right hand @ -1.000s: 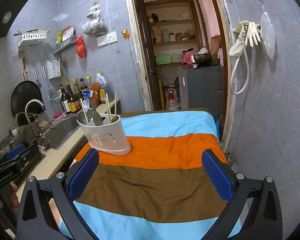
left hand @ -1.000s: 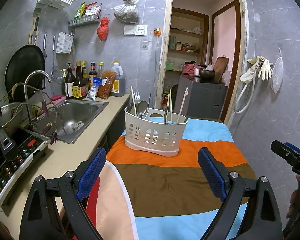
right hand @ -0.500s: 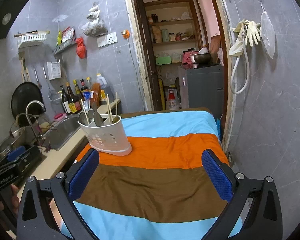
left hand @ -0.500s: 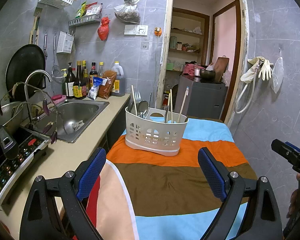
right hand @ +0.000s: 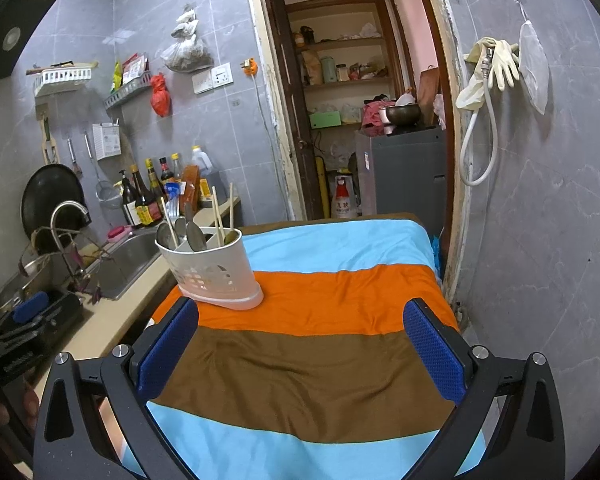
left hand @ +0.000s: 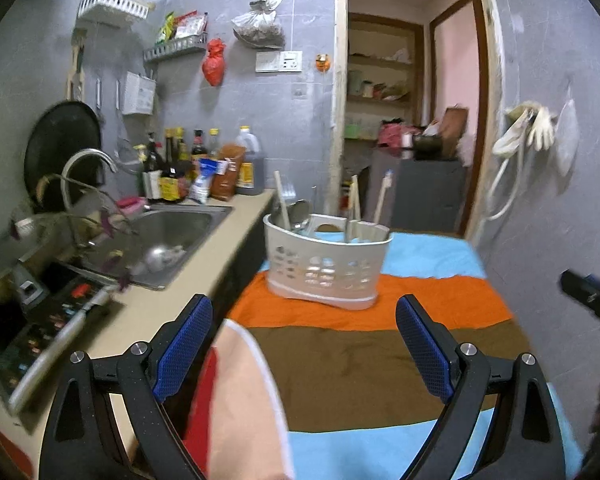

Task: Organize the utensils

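A white plastic utensil caddy [left hand: 324, 264] [right hand: 212, 272] stands on the orange stripe of a striped tablecloth [left hand: 360, 344] [right hand: 320, 352]. Spoons, a fork and chopsticks [right hand: 220, 216] stick up out of it. My left gripper [left hand: 304, 336] hovers open over the near left of the cloth, short of the caddy, nothing between its blue pads. My right gripper [right hand: 300, 344] is open too, above the brown stripe, with the caddy ahead to its left. The left wrist view is slightly blurred.
A counter [left hand: 148, 312] runs along the left with a steel sink [left hand: 164, 236], a faucet [left hand: 88, 164], sauce bottles [left hand: 180, 176] and a cooktop [left hand: 40, 320]. A grey tiled wall [right hand: 540, 220] bounds the table's right side. A doorway [right hand: 352, 120] opens behind it.
The left wrist view has swung a little, so the caddy now looks tilted and the picture is blurred. The right wrist view is the same. Both grippers remain open.
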`<state>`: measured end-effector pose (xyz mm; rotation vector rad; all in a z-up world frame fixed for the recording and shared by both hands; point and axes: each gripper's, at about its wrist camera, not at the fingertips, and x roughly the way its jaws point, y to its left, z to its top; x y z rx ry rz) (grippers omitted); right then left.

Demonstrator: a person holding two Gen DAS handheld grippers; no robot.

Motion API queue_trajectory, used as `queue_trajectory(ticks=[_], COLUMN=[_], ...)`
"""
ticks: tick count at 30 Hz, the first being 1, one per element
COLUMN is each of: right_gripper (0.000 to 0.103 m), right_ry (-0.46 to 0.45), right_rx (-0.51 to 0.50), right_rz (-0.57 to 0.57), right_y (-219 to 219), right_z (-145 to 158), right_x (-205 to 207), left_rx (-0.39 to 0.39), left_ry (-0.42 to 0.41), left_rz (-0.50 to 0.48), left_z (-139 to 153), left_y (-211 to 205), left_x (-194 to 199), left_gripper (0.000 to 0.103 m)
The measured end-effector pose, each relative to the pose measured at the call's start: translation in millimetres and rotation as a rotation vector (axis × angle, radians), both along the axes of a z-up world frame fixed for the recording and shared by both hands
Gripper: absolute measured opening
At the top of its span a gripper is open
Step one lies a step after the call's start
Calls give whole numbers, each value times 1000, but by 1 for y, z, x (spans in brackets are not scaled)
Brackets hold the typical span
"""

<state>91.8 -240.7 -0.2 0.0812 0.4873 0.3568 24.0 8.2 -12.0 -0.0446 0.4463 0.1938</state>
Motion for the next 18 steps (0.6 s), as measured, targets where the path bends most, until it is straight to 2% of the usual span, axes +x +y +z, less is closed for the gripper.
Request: queue_trajectory(ticks=[18], right_gripper=[103], right_ry=[3], right_rx=[-1], right_rz=[1], right_y=[3], right_z=[-2], right_x=[-3], left_rx=[35], left_ry=[-32], left_rz=[-10], left_z=[-3], left_y=[-7], left_x=[-4], left_gripper=[90])
